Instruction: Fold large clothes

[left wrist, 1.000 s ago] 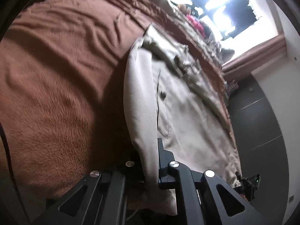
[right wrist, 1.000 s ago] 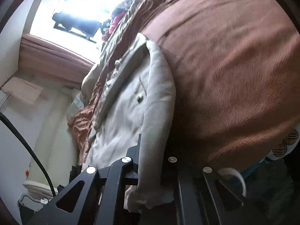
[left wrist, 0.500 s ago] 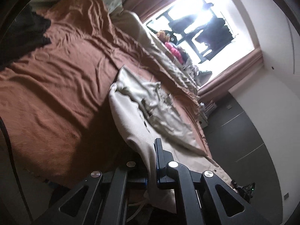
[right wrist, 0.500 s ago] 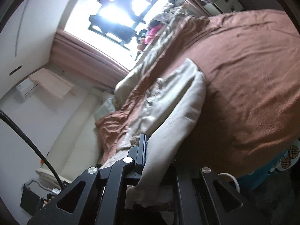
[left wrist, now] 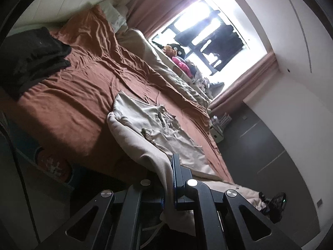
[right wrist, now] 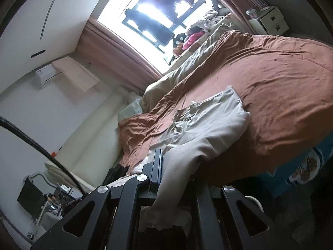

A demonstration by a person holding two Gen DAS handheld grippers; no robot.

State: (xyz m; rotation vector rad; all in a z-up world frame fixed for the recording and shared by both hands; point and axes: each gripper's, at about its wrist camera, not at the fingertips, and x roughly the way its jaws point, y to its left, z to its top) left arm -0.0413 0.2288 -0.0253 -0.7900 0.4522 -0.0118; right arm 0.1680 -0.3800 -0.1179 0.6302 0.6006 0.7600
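A large beige garment [left wrist: 145, 129] lies on the brown bed sheet [left wrist: 83, 79], its far part flat and crumpled, its near edge lifted off the bed. My left gripper [left wrist: 169, 179] is shut on one near corner of the garment, the cloth hanging between the fingers. In the right wrist view the same garment [right wrist: 212, 120] stretches from the bed [right wrist: 281, 87] to my right gripper [right wrist: 166, 173], which is shut on the other near corner. Both grippers are raised and off the near side of the bed.
A pile of dark clothes [left wrist: 29, 58] lies on the bed at the left. A beige duvet [left wrist: 170, 70] runs along the window side. A white nightstand [right wrist: 268, 20] stands by the bed. A bright window [right wrist: 158, 12] fills the background.
Both grippers have lifted and pulled back from the bed with the garment's near edge. The views now take in the whole bed and the window instead of close cloth.
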